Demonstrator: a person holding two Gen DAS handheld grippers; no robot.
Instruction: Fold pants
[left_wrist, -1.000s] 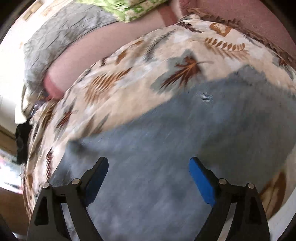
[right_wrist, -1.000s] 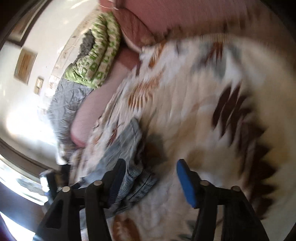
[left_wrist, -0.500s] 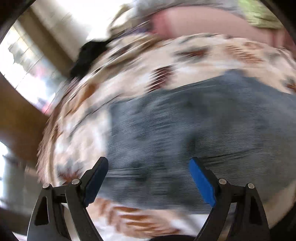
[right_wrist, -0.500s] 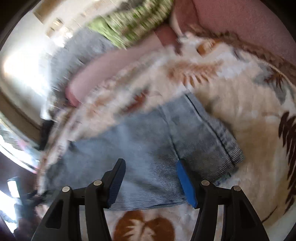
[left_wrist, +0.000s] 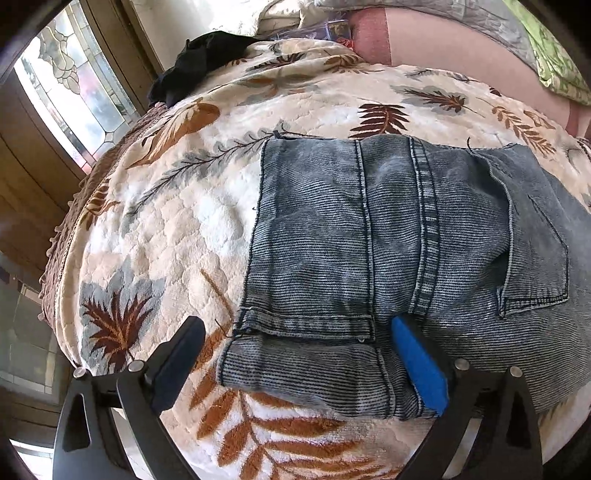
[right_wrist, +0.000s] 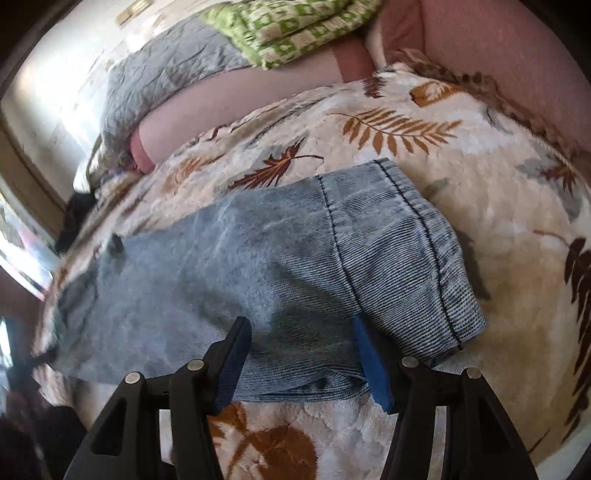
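Now both my grippers, left (left_wrist: 295, 356) and right (right_wrist: 301, 356), hang wide open and empty over the near edge of the pants (left_wrist: 388, 240), which lie flat on the blanket (left_wrist: 166, 229), so next I must pinch that edge to fold.

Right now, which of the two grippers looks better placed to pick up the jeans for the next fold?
Probably the left gripper: its open fingers straddle the jeans' near corner, edge between them. The right gripper, also open, sits over the jeans' near edge, short of the end.
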